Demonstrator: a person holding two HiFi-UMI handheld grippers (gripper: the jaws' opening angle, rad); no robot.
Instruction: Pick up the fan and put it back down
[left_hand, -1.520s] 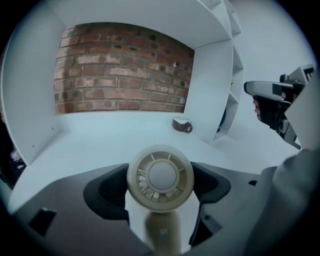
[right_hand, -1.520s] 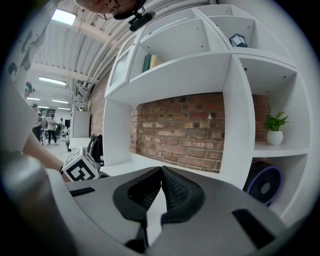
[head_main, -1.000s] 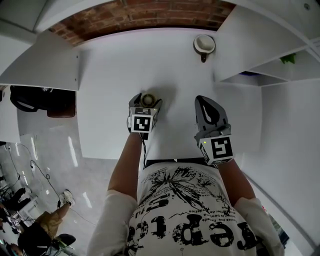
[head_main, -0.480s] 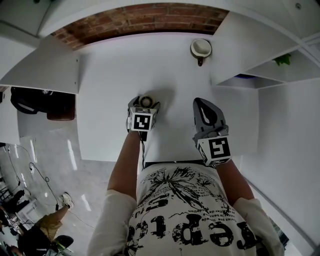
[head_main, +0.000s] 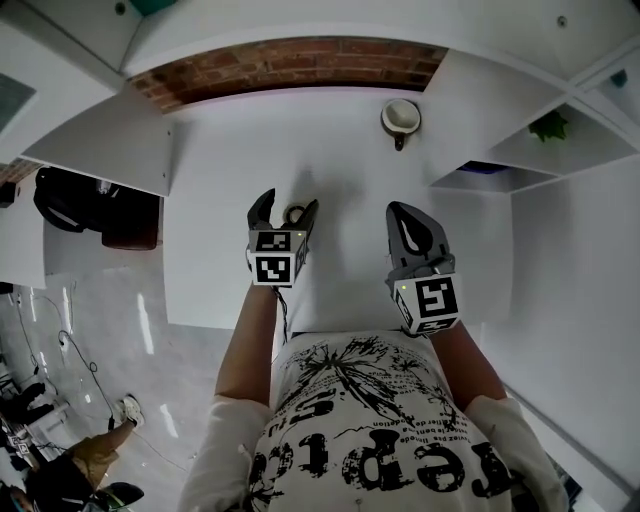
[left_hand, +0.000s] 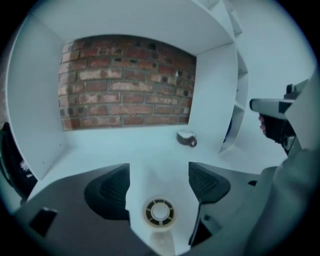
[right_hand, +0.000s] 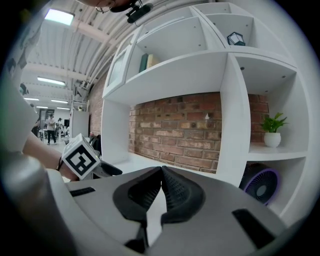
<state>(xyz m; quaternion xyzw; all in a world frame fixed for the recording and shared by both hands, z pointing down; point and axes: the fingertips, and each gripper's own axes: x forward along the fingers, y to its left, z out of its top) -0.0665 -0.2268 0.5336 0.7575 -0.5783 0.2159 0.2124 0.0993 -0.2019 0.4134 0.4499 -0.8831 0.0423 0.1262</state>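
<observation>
A small round cream fan (left_hand: 159, 212) rests on the white table (head_main: 230, 150), its grille facing up. My left gripper (left_hand: 159, 172) is open, and the fan sits between its dark jaws without touching either pad. In the head view the fan (head_main: 296, 213) shows just inside the left gripper (head_main: 286, 205). To the right, my right gripper (head_main: 405, 212) hovers over the table, shut on nothing. In the right gripper view its jaws (right_hand: 161, 170) meet at the tips.
A cup (head_main: 401, 117) stands at the back of the table and also appears as the cup (left_hand: 187, 138) near the brick wall. White shelf units flank the table. A purple fan (right_hand: 257, 187) and a potted plant (right_hand: 272, 131) occupy the right shelves.
My left gripper has opened and let go of the small fan, which now rests on the table. The right gripper has barely moved.
</observation>
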